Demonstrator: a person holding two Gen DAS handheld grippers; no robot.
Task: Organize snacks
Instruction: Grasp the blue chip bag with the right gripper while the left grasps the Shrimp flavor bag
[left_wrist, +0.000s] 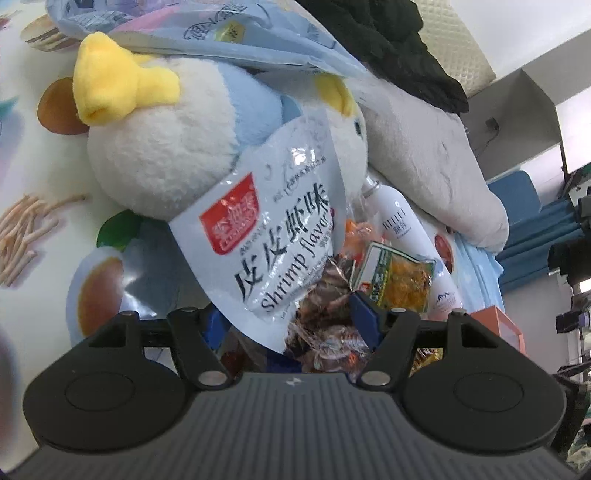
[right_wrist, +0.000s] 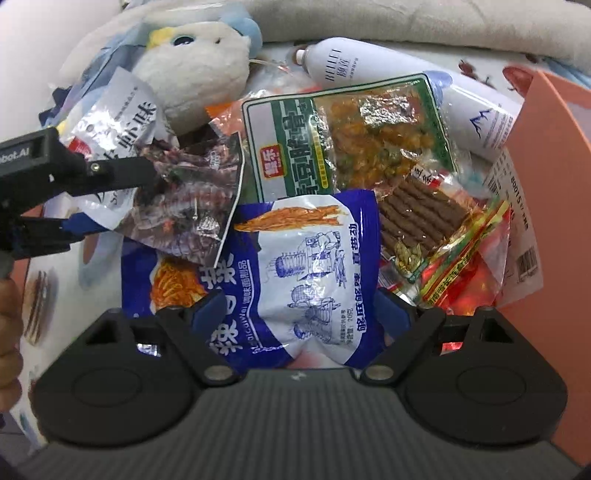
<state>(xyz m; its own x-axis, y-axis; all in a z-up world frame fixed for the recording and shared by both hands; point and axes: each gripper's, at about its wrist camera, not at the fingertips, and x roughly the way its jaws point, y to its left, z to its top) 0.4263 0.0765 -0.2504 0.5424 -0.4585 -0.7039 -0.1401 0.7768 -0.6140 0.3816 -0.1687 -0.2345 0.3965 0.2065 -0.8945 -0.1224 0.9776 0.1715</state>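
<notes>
In the left wrist view, my left gripper (left_wrist: 291, 317) is shut on the silver shrimp-flavor snack pack (left_wrist: 273, 236), held up in front of a plush penguin (left_wrist: 166, 147). In the right wrist view the same pack (right_wrist: 122, 122) hangs from the left gripper (right_wrist: 122, 195) at the left. My right gripper (right_wrist: 299, 314) is shut on a blue-and-white spicy strip pack (right_wrist: 295, 258). Beyond it lie a green pack of fried bits (right_wrist: 347, 140), a pack of brown sticks (right_wrist: 421, 218) and a red-and-yellow pack (right_wrist: 465, 273).
A white spray bottle (right_wrist: 406, 85) lies behind the snacks. An orange box wall (right_wrist: 546, 192) stands at the right. A grey pillow (left_wrist: 436, 162) and black knit cloth (left_wrist: 388, 40) lie behind the plush. The surface is a food-print cloth (left_wrist: 33, 177).
</notes>
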